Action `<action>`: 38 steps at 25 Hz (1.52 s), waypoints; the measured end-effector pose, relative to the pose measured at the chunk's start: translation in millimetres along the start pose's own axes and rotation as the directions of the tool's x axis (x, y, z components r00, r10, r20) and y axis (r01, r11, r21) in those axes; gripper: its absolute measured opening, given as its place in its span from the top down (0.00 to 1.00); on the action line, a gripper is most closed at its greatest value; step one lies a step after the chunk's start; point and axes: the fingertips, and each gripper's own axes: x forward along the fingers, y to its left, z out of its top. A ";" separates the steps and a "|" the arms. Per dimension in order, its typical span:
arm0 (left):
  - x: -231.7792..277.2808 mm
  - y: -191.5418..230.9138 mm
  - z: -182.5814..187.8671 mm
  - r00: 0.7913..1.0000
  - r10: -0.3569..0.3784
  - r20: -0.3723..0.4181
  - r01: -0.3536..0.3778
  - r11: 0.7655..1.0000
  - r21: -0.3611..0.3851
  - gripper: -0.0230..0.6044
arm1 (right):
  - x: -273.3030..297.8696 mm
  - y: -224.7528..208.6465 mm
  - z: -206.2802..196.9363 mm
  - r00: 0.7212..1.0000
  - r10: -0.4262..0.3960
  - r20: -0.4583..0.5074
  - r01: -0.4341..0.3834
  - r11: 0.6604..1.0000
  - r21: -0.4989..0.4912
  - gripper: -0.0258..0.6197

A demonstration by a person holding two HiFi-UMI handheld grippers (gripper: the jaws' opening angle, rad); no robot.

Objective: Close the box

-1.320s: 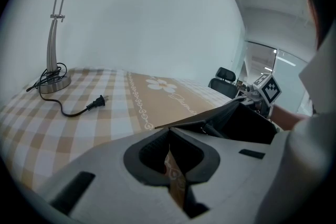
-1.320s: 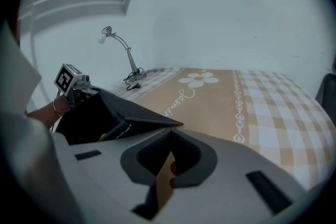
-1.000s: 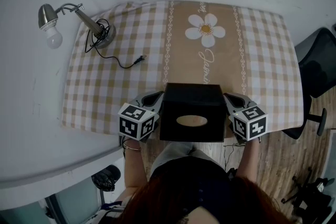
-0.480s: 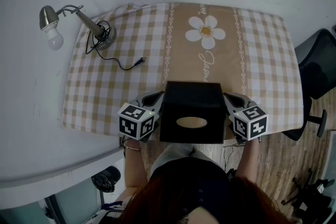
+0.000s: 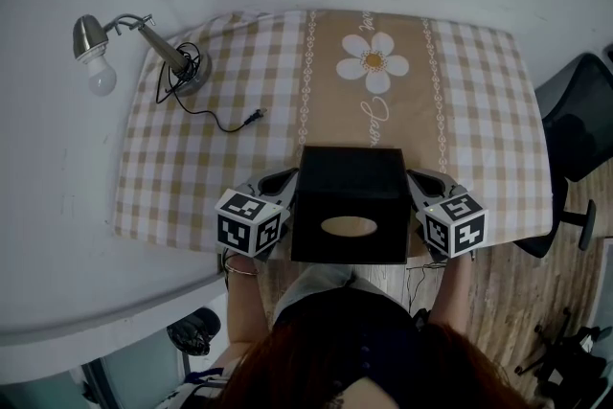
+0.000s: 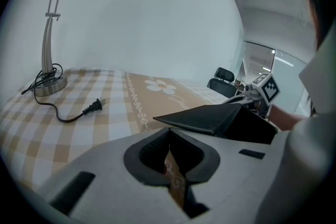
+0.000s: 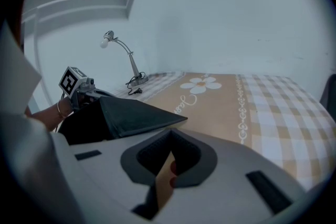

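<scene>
A black box (image 5: 350, 201) with an oval opening in its top stands at the near edge of the table. My left gripper (image 5: 285, 182) is against the box's left side, shut on a thin brown patterned cardboard flap (image 6: 176, 183). On the box's right side, my right gripper (image 5: 420, 182) is likewise shut on a brown flap (image 7: 164, 178). In the left gripper view the box's dark top panel (image 6: 210, 118) slopes up just past the jaws. The right gripper view shows the same panel (image 7: 128, 115) from the other side. The box's inside is hidden.
The checked tablecloth (image 5: 192, 158) has a daisy print (image 5: 374, 62) at the far middle. A desk lamp (image 5: 144, 38) stands at the far left, its cord and plug (image 5: 251, 114) trailing toward the box. A black office chair (image 5: 579, 124) is off the table's right side.
</scene>
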 end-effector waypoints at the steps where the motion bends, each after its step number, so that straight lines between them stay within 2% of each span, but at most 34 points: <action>1: 0.2 -0.2 0.1 1.000 -0.003 0.001 0.003 1.000 -0.001 0.92 | 0.0 -0.1 0.2 1.000 0.000 0.000 0.000 1.000 -0.003 0.93; 14: 6.5 1.2 -0.3 0.999 -0.041 -0.004 0.041 0.999 -0.014 0.92 | 3.1 -0.2 0.7 1.000 0.010 -0.001 -0.010 1.000 -0.012 0.93; 38: 10.9 13.8 27.1 0.998 -0.038 0.045 0.039 0.999 -0.007 0.92 | 6.1 -13.2 21.5 0.999 -0.015 0.041 0.015 1.000 0.003 0.93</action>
